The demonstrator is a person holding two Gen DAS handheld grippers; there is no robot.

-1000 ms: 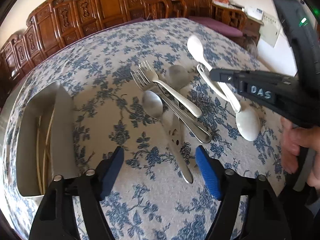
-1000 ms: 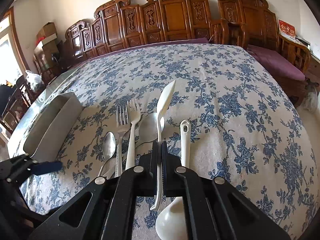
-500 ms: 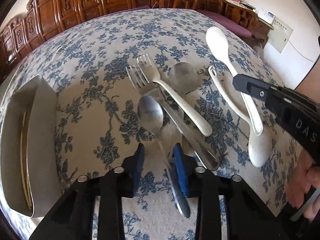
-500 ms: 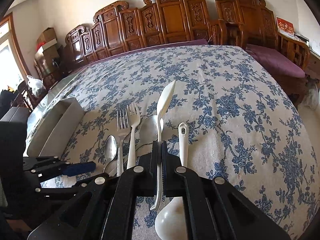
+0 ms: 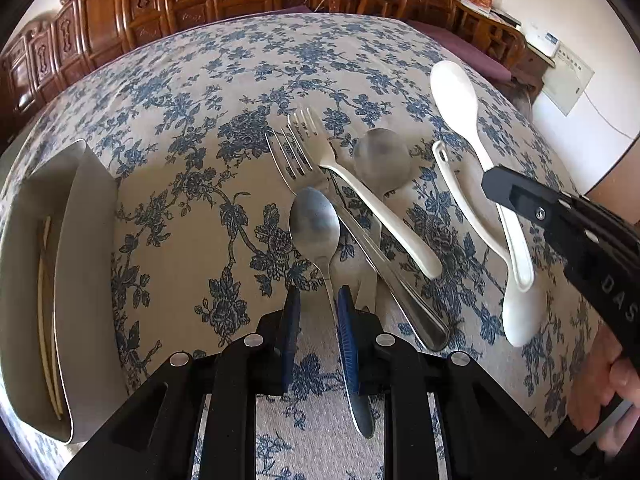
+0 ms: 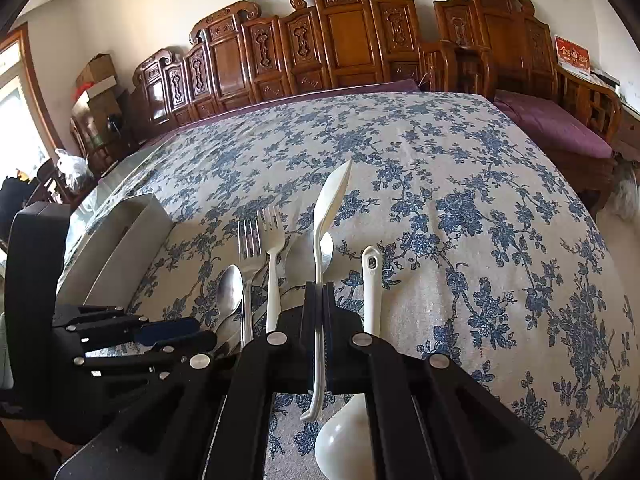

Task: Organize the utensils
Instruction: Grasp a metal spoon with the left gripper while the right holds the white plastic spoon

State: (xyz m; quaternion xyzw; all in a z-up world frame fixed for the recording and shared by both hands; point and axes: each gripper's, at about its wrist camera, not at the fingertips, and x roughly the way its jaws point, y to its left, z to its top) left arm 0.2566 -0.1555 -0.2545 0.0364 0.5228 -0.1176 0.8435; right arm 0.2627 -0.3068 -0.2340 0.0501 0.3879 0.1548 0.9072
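My left gripper (image 5: 318,300) has its blue pads closed around the handle of a small steel spoon (image 5: 316,224) that lies on the floral tablecloth. My right gripper (image 6: 319,296) is shut on a white plastic spoon (image 6: 330,204), held above the table; it shows at the right of the left wrist view (image 5: 456,92). A steel fork (image 5: 296,164), a white fork (image 5: 360,188), a large steel spoon (image 5: 382,160) and a white ladle spoon (image 5: 516,316) lie together on the cloth. The left gripper also shows in the right wrist view (image 6: 176,332).
A grey organizer box (image 5: 92,240) with chopsticks (image 5: 44,280) inside stands at the left table edge. Carved wooden chairs (image 6: 340,40) line the far side. A purple-cushioned bench (image 6: 556,124) sits at the right.
My left gripper moved forward over the small steel spoon's handle and closed from wide open onto it. My right gripper kept holding the white spoon, nearly still.
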